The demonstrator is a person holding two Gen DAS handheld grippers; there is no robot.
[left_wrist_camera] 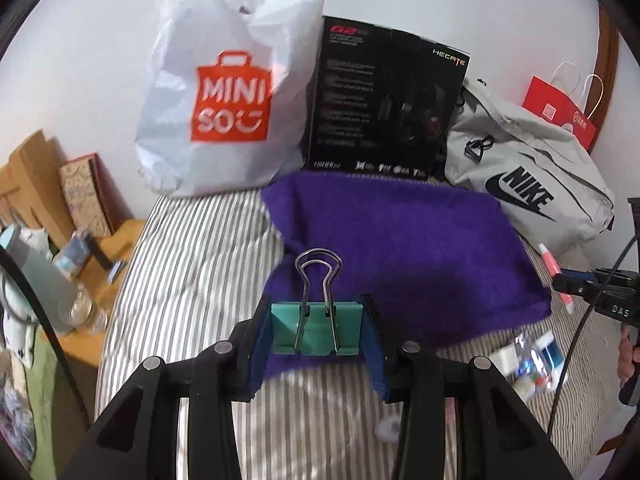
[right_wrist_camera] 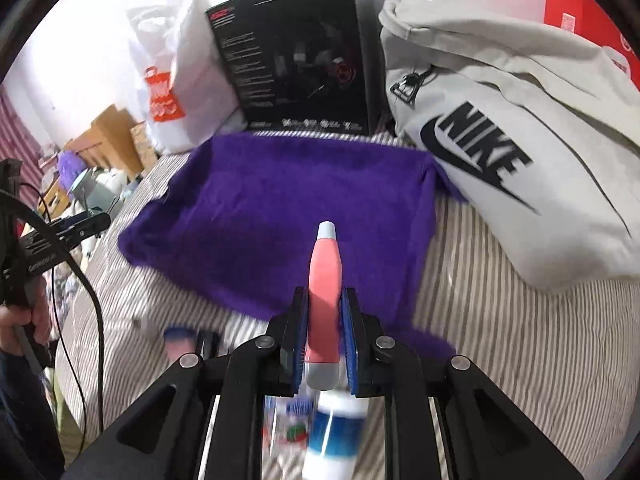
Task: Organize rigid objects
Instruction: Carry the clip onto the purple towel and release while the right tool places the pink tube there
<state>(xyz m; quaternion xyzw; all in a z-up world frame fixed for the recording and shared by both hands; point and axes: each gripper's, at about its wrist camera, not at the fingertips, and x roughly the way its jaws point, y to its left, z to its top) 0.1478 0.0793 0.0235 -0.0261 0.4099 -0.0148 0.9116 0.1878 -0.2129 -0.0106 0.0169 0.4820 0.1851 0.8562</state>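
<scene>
A: Teal binder clip (left_wrist_camera: 317, 327), wire handles up, is clamped in the left tool (left_wrist_camera: 316, 344), over the near edge of a purple towel (left_wrist_camera: 404, 248) on the striped bed (left_wrist_camera: 192, 264).

B: And the right tool (right_wrist_camera: 325, 336)?

A: Clamped on a pink pen (right_wrist_camera: 325, 296), tip toward 12 o'clock, above the towel's near edge.
</scene>
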